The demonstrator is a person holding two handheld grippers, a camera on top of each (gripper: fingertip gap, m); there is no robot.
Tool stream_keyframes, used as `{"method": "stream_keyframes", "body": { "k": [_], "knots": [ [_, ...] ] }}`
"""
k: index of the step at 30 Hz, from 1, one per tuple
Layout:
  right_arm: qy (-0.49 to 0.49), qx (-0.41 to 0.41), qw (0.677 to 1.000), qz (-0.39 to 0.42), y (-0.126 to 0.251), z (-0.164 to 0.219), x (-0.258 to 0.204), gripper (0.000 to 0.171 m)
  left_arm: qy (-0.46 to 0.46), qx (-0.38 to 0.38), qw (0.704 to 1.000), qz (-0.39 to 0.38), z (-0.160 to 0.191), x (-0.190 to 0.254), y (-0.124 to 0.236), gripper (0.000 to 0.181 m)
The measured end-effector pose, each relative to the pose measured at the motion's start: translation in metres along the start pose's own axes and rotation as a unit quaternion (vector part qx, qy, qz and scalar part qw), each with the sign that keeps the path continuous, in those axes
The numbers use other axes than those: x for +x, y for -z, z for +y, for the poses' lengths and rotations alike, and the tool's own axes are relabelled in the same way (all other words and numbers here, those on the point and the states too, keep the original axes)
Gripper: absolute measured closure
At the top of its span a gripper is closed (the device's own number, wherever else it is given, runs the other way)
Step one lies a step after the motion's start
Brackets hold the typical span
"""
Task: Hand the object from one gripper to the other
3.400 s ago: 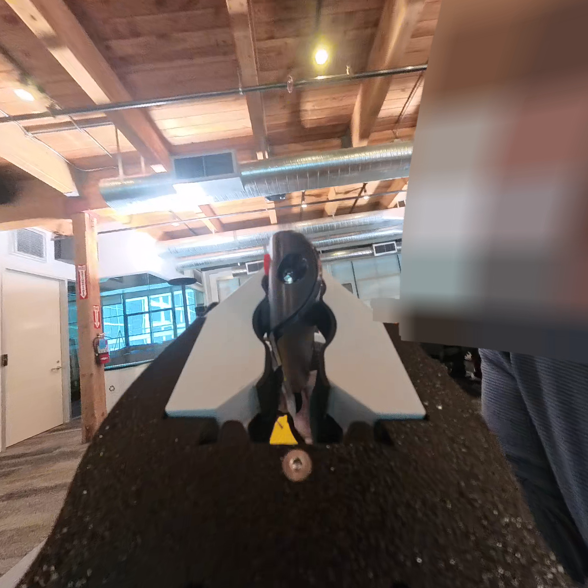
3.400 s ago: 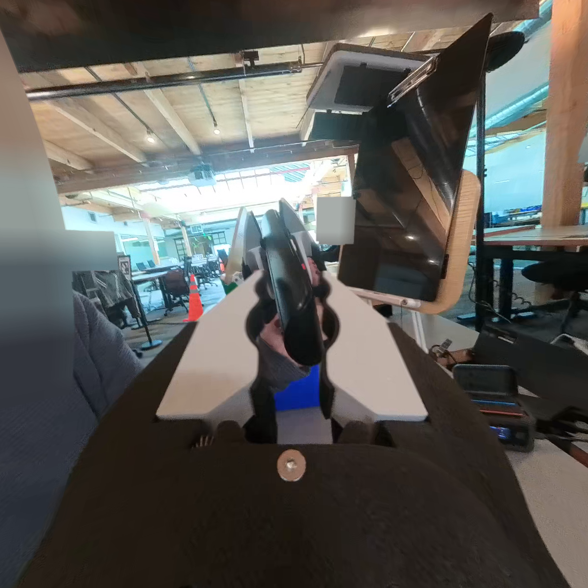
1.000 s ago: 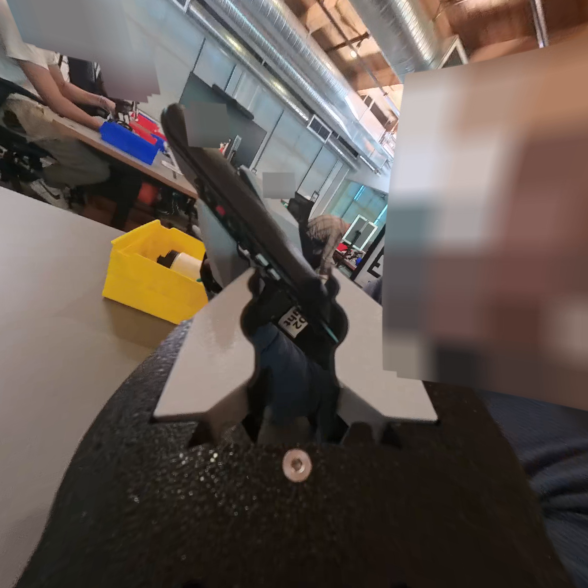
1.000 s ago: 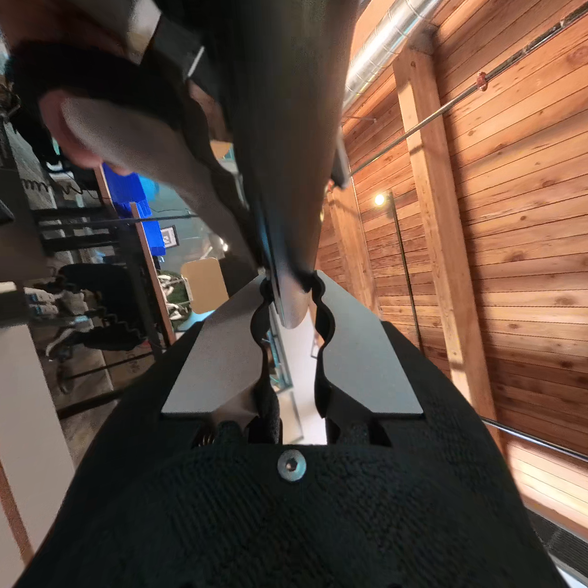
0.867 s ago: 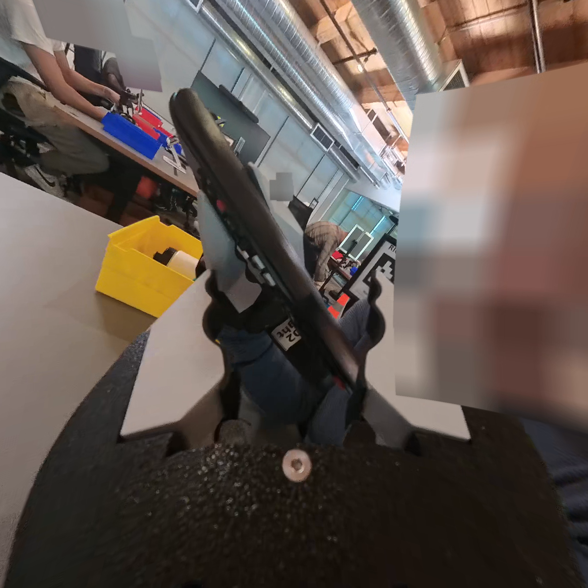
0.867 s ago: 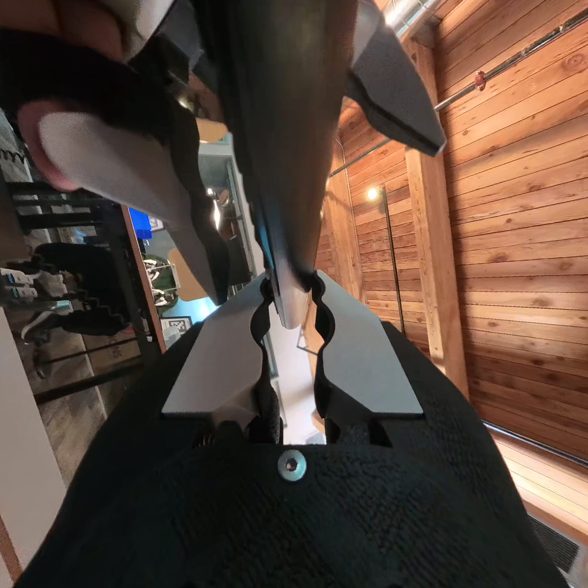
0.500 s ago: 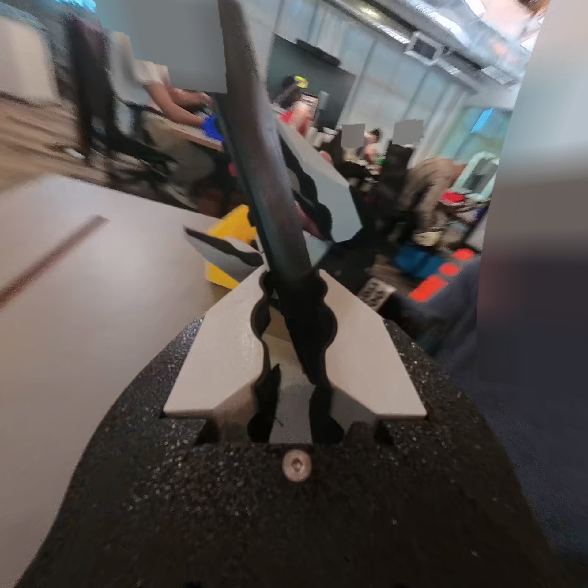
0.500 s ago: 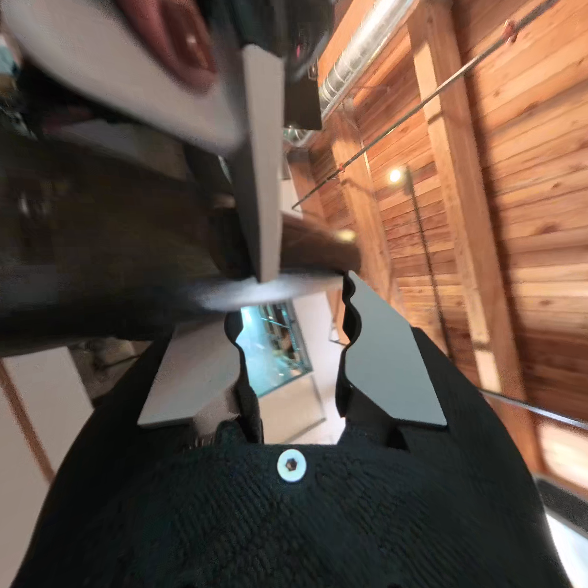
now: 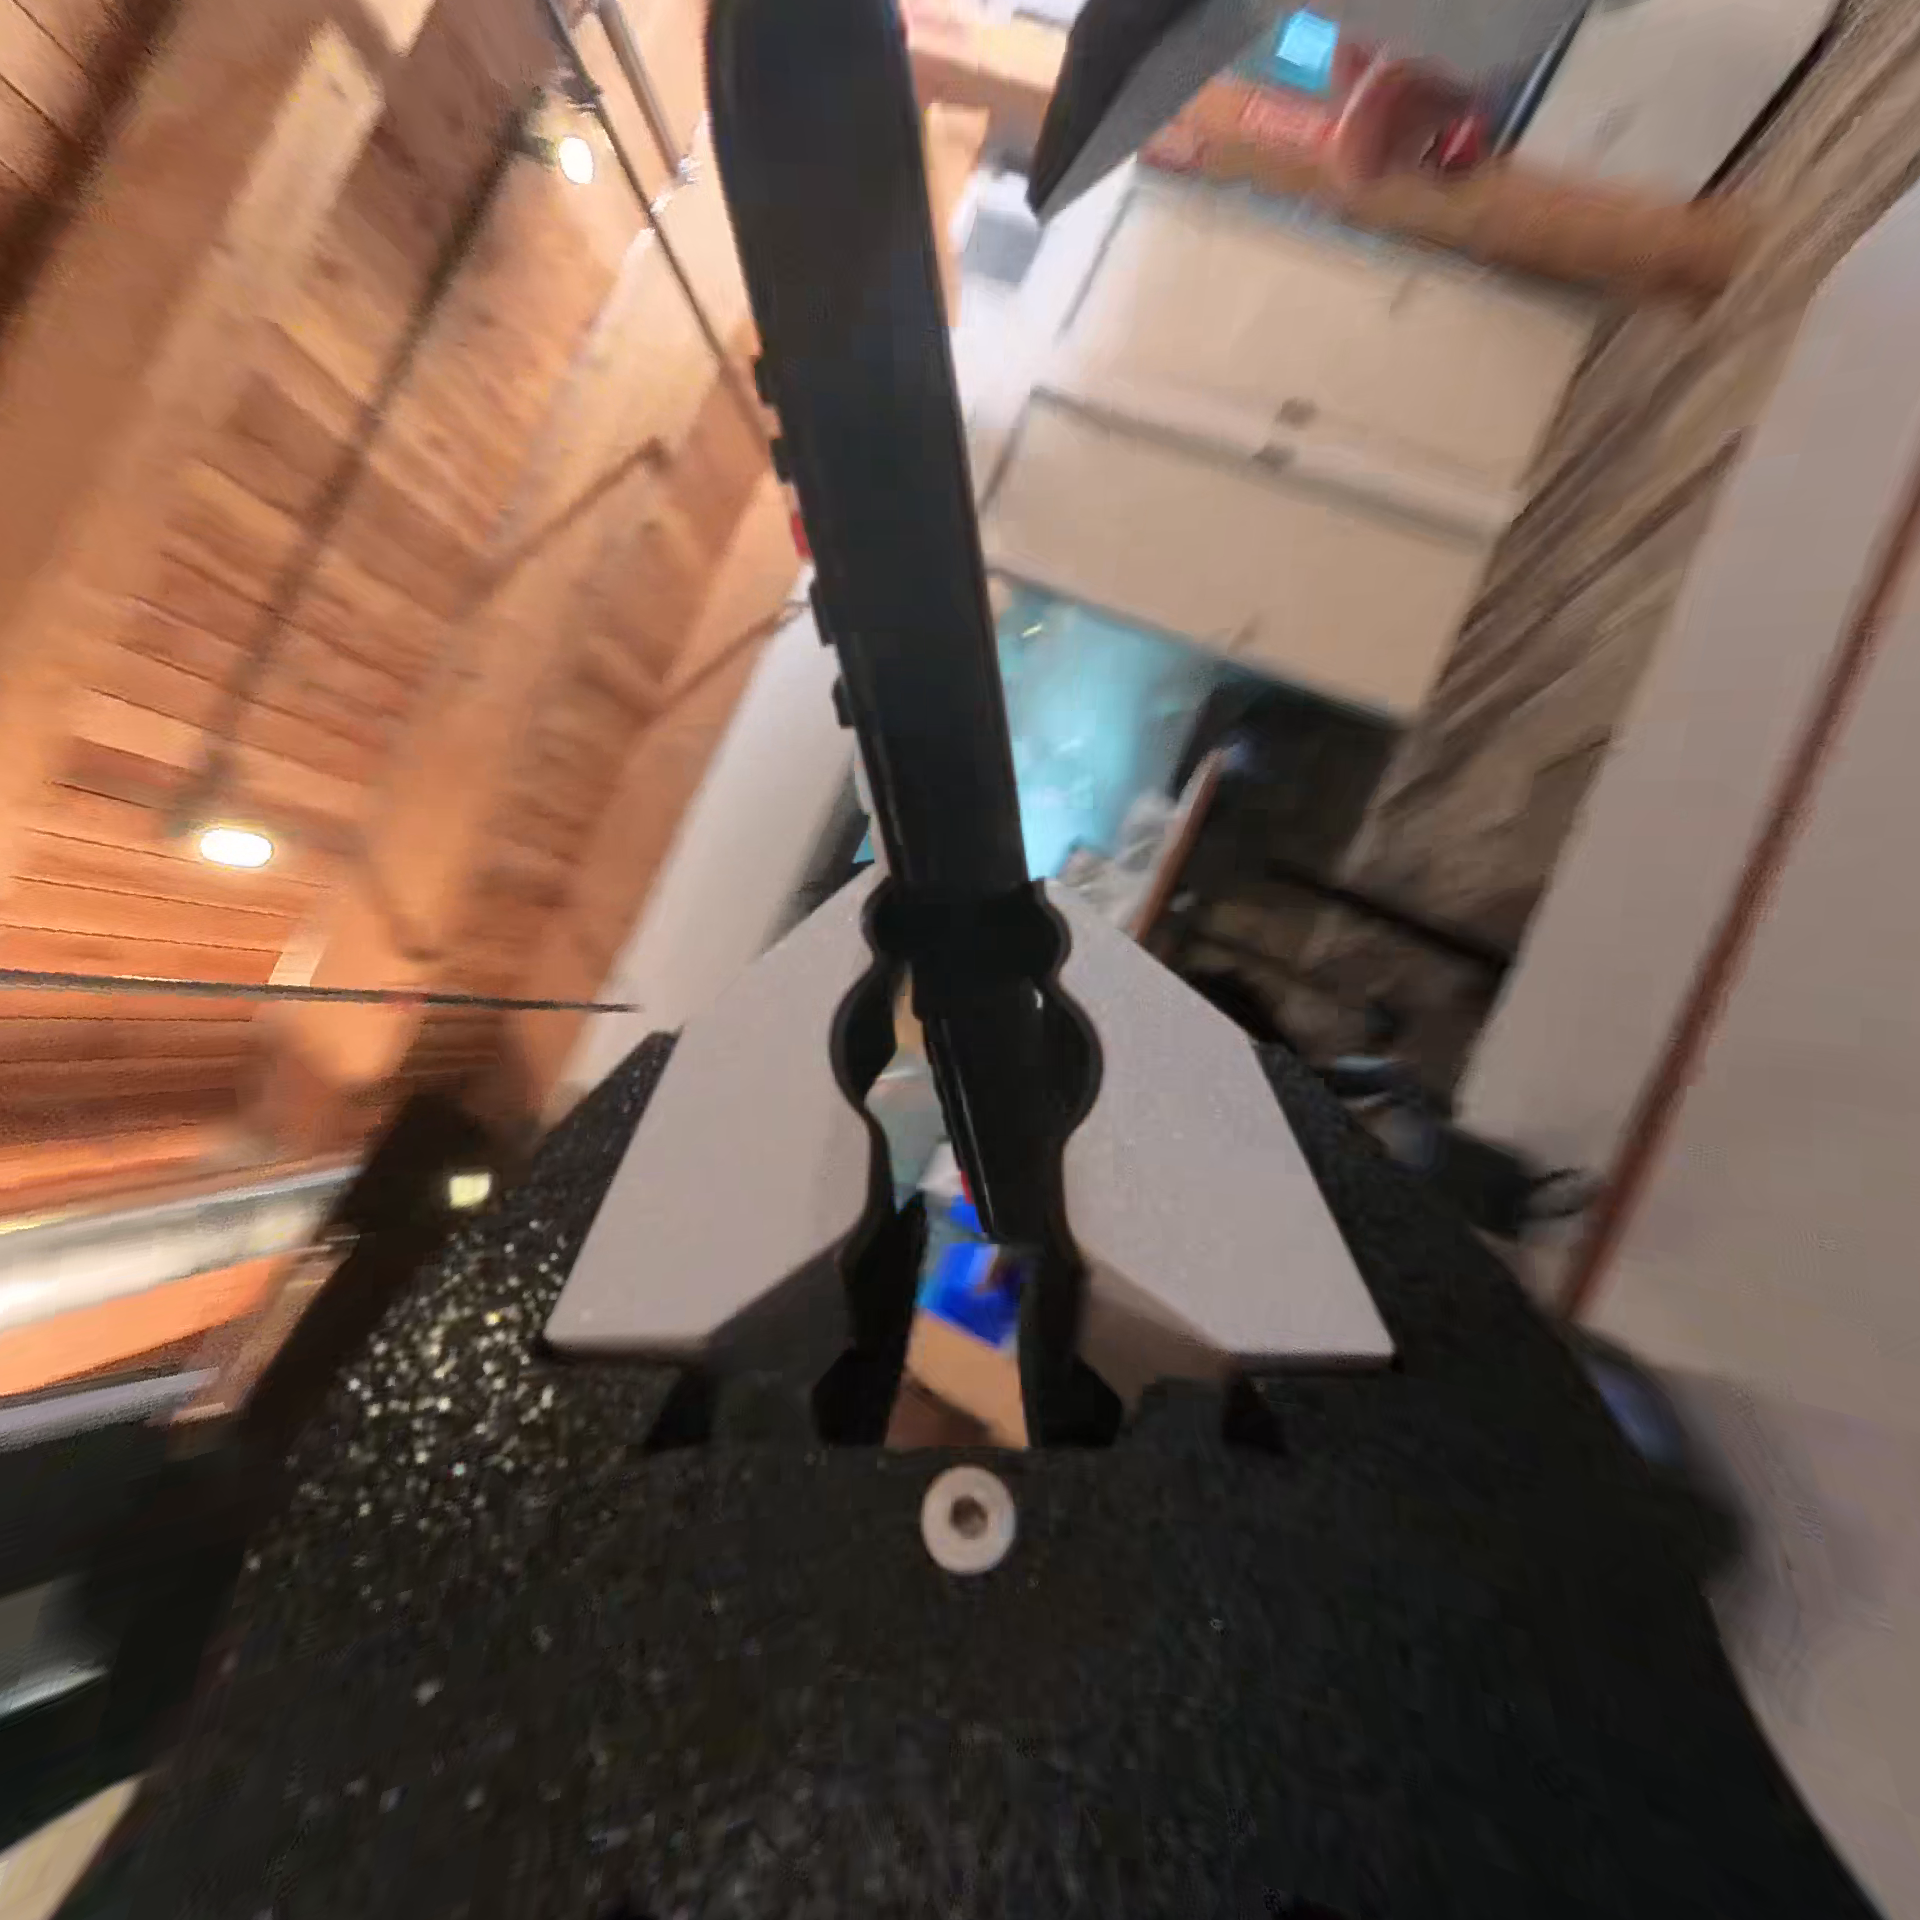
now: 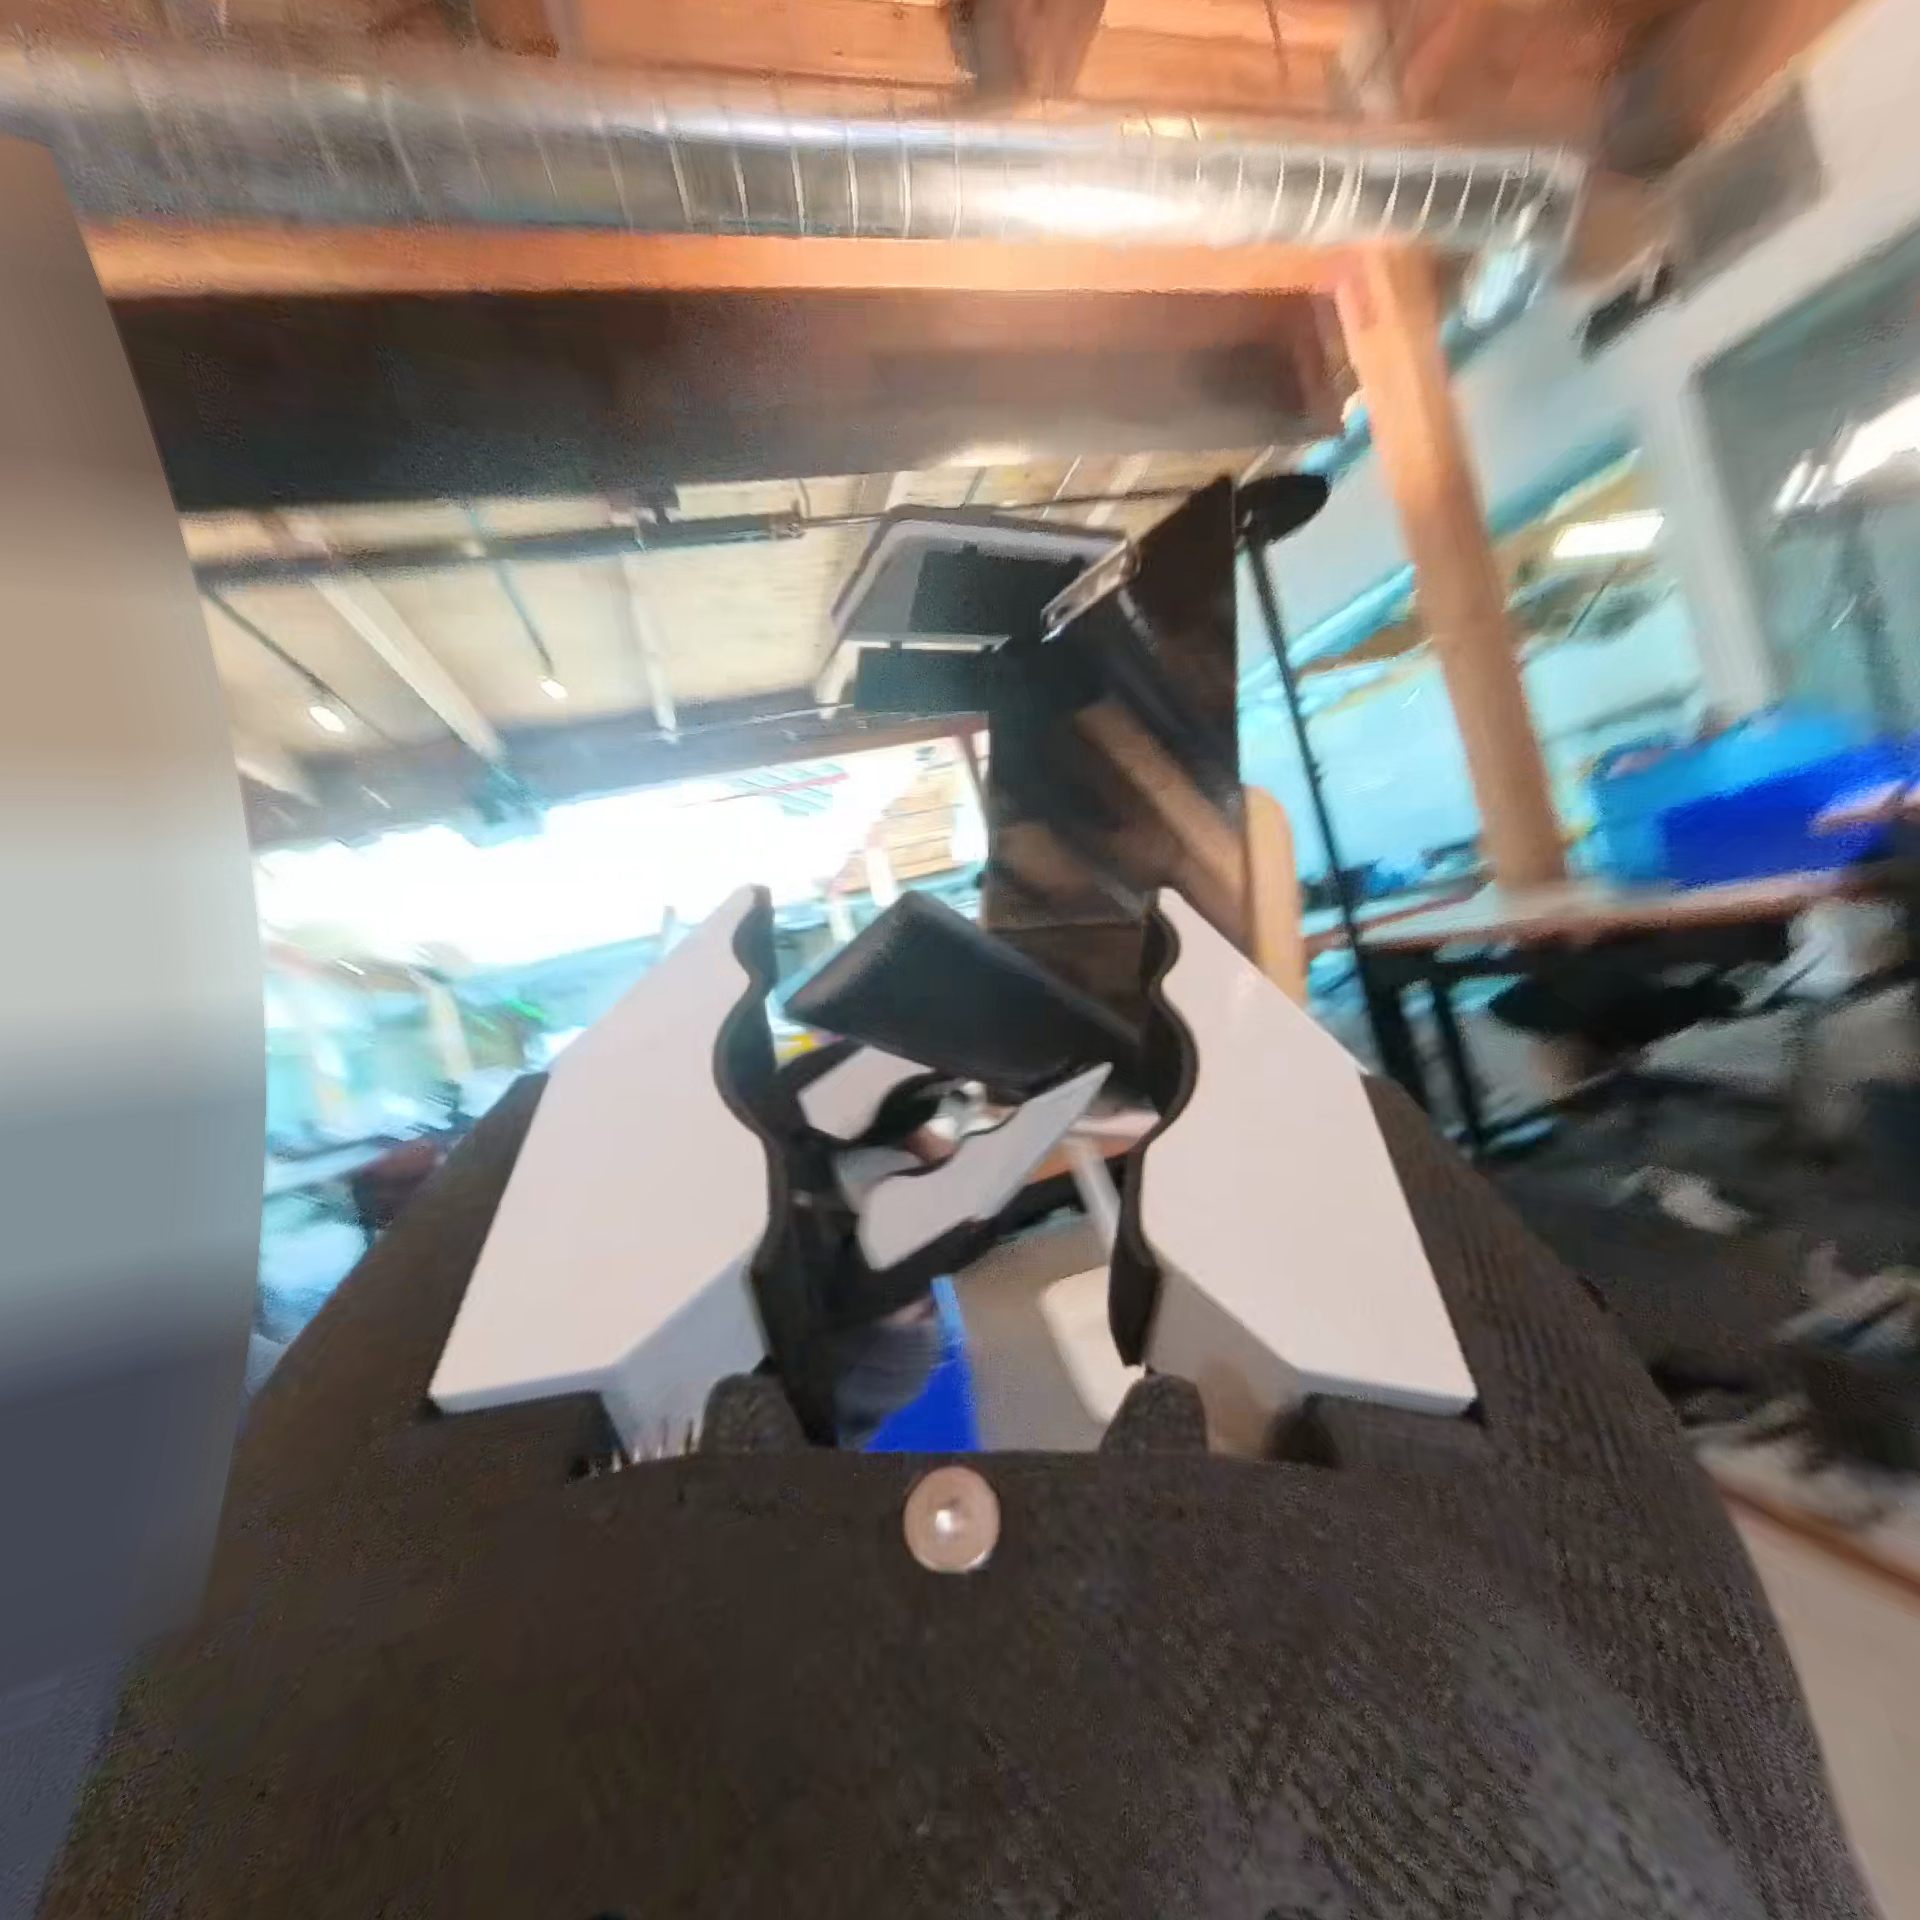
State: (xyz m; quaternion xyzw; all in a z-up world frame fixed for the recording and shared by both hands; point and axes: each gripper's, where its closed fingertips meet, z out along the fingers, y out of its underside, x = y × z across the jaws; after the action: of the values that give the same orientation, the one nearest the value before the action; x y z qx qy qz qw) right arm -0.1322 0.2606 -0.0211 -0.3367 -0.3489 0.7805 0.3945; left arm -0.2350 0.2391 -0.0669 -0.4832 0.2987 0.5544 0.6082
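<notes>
The object is a long black remote control [image 9: 862, 416]. My left gripper [image 9: 956, 904] is shut on its lower end, and the remote sticks up and away from the fingers. My right gripper [image 10: 956, 912] is open and empty. In the right wrist view, through the gap between its fingers, I see the remote [image 10: 956, 1008] farther off, held by the left gripper [image 10: 935, 1117]. The right gripper's fingers do not touch it. Both views are motion-blurred.
A wooden wall [image 9: 260, 468] fills the left of the left wrist view, with a person's arm [image 9: 1538, 218] at the upper right. In the right wrist view there is a metal duct [image 10: 831, 177], a black stand [image 10: 1122, 727], a table [image 10: 1558, 914] and blue bins [image 10: 1745, 810].
One second ago both grippers held the remote. The right gripper opened, let go and drew back. The left gripper kept hold and swung round with the remote.
</notes>
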Motion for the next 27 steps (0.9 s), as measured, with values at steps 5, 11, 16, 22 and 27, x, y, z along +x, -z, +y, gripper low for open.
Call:
{"method": "stream_keyframes", "body": {
  "k": [5,11,16,22,27],
  "knots": [
    [-0.112,-0.109,0.986,0.050,0.001,0.033,0.015,0.097,-0.217,-0.032,0.971,-0.094,0.001,0.003,0.000,0.161],
    [-0.123,-0.227,0.964,0.062,-0.005,0.083,0.017,0.126,-0.249,-0.003,0.961,-0.118,-0.020,0.008,0.002,0.161],
    [-0.086,-0.232,0.968,0.043,-0.009,0.088,0.016,0.146,-0.222,0.001,0.969,-0.107,-0.014,0.007,0.001,0.158],
    [-0.022,-0.152,0.986,0.058,-0.011,0.062,0.029,0.149,0.190,0.117,0.974,-0.035,-0.024,-0.023,0.014,0.091],
    [0.023,-0.071,0.997,0.034,-0.008,0.036,0.024,0.149,0.570,0.158,0.803,0.076,-0.003,-0.046,0.005,0.094]
  ]
}}
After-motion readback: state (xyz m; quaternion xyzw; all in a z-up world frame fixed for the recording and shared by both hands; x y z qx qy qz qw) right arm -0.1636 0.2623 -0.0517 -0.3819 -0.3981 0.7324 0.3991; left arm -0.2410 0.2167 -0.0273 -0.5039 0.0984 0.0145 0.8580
